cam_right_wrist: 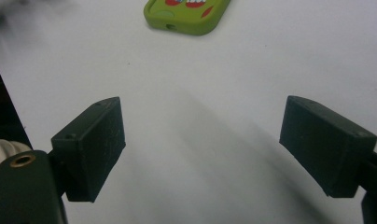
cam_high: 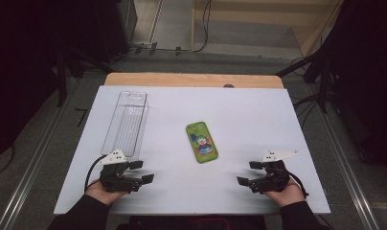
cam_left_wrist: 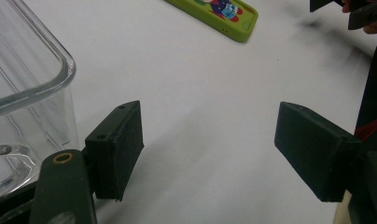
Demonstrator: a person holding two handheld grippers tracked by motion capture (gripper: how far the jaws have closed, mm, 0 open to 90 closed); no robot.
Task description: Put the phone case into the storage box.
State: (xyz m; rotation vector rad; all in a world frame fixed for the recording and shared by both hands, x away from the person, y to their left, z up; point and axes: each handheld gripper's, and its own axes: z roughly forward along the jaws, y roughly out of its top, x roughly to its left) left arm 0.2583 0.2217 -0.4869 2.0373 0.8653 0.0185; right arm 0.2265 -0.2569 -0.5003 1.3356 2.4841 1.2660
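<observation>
Two grippers are held low at the near edge of the white table (cam_high: 278, 120), both with jaws spread wide and nothing between the pads. The left gripper (cam_high: 140, 171) is held just beside the near end of a clear plastic box (cam_high: 126, 123); the right gripper (cam_high: 250, 173) is held well apart from it, on the other side. A green phone case (cam_high: 201, 142) lies flat between them, ahead of both sets of jaws and untouched.

Its long axis runs away from the person, slightly slanted, with the camera cut-out at the far end. For a clean pickup, the jaws would best be brought across the short width, squared to the long sides, and lowered until the pads can close on the thin edges.
</observation>
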